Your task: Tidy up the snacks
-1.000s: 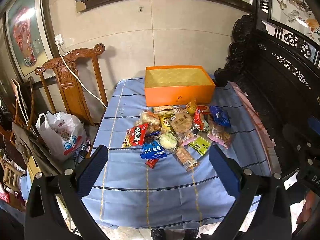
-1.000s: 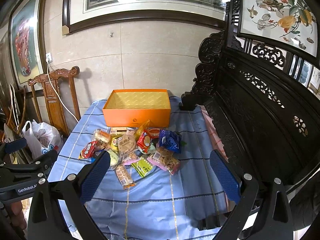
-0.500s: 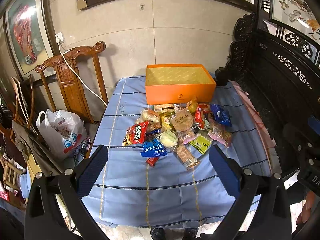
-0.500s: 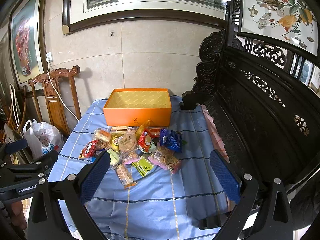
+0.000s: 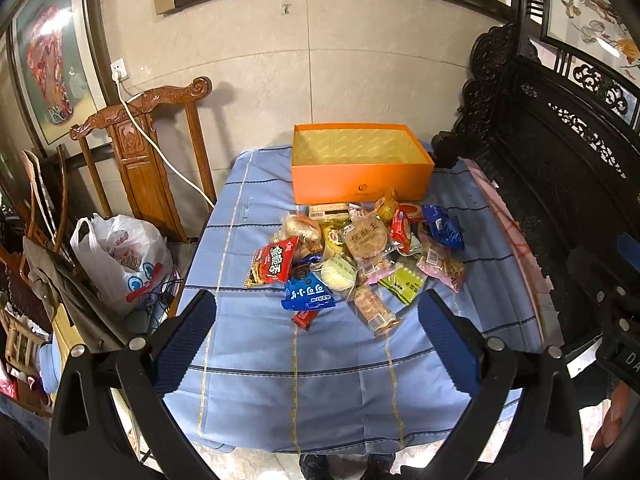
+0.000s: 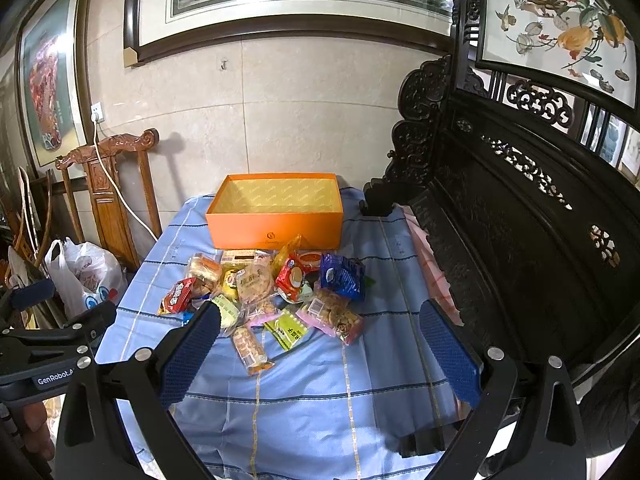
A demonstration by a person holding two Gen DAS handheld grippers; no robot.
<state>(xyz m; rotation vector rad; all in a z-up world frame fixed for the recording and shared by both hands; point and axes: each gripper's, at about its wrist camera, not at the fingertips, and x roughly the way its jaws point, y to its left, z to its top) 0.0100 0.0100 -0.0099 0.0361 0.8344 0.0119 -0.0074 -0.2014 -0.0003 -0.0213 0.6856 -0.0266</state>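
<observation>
Snacks (image 5: 356,256) heaped loosely before seemingly empty orange box (image 5: 360,182)

Open box (image 5: 362,178) at the desk's (image 5: 328,392) far edge, against the wall | snack pile (image 5: 356,256) on the desk just before the box | carved chair (image 5: 148,152) left of the desk | plastic bag (image 5: 120,264) before the chair | carved bench (image 6: 520,248) along the right
</observation>
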